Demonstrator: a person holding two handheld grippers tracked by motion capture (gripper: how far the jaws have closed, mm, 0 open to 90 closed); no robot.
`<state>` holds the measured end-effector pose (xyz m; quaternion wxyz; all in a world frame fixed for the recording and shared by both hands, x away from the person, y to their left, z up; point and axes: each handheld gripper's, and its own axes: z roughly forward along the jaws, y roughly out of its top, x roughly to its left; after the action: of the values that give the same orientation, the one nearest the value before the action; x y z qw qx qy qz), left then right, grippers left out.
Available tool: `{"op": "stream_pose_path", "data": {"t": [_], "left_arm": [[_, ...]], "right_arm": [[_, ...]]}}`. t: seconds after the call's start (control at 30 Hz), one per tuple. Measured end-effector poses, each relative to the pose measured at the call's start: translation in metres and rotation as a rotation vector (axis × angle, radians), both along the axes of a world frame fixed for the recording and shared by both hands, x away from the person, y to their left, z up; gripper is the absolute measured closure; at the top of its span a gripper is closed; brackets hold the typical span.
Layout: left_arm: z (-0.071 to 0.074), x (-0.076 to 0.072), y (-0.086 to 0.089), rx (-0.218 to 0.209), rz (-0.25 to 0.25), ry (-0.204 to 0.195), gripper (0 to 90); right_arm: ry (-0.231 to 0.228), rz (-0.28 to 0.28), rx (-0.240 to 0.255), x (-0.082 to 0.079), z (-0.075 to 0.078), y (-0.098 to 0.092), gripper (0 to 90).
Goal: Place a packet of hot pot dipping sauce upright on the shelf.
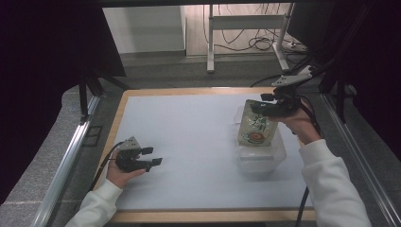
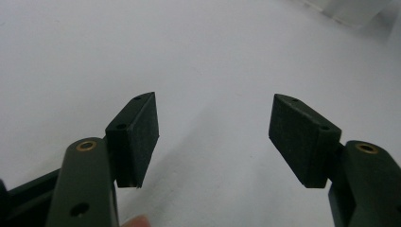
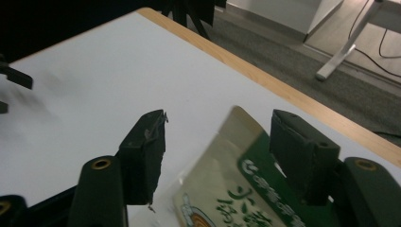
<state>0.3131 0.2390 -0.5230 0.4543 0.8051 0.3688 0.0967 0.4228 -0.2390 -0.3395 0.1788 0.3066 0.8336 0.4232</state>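
Right now the right gripper (image 3: 215,151), jaws spread, hovers at the pouch (image 1: 256,124) top, its long axis upright below; left gripper (image 1: 150,158) far off, spread.

Glossy printed foil pouch (image 1: 256,124); clear plastic container (image 1: 261,156); matt white, wood-edged table (image 1: 189,142).

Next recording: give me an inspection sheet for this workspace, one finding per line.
Surface: white mat on a wood-edged table.
Job's things: green and beige snack pouch standing in a clear plastic container.
Clutter: nothing seen.
Grippers: left hand-held gripper open, nothing between its jaws, low over the mat; right hand-held gripper at the pouch top, jaws open, pads not pressing it.
Cables: black cable trails from the left hand-held gripper; loose cables on the floor behind.
Surroundings: dark curtains, metal desk legs.
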Motion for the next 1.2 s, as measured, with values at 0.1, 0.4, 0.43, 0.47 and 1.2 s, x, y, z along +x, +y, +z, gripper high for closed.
{"op": "stream_pose_path", "data": {"t": [0.1,0.4,0.43,0.47,1.2], "left_arm": [[0.001,0.000,0.000,-0.001,-0.003,-0.001,33.3],[0.004,-0.003,0.001,-0.019,-0.002,-0.010,33.2],[0.004,-0.003,0.001,-0.016,-0.005,-0.008,33.2],[0.004,-0.003,0.001,-0.016,-0.005,-0.008,33.2],[0.002,-0.002,-0.001,-0.007,-0.003,-0.001,33.2]], "right_arm": [[0.006,0.040,0.034,-0.011,-0.001,0.013,34.8],[0.044,0.110,0.083,-0.034,-0.024,0.034,34.0],[0.058,0.124,0.087,-0.040,-0.033,0.039,33.3],[0.058,0.124,0.087,-0.040,-0.033,0.039,33.3],[0.108,0.170,0.100,-0.069,-0.077,0.057,31.5]]}}
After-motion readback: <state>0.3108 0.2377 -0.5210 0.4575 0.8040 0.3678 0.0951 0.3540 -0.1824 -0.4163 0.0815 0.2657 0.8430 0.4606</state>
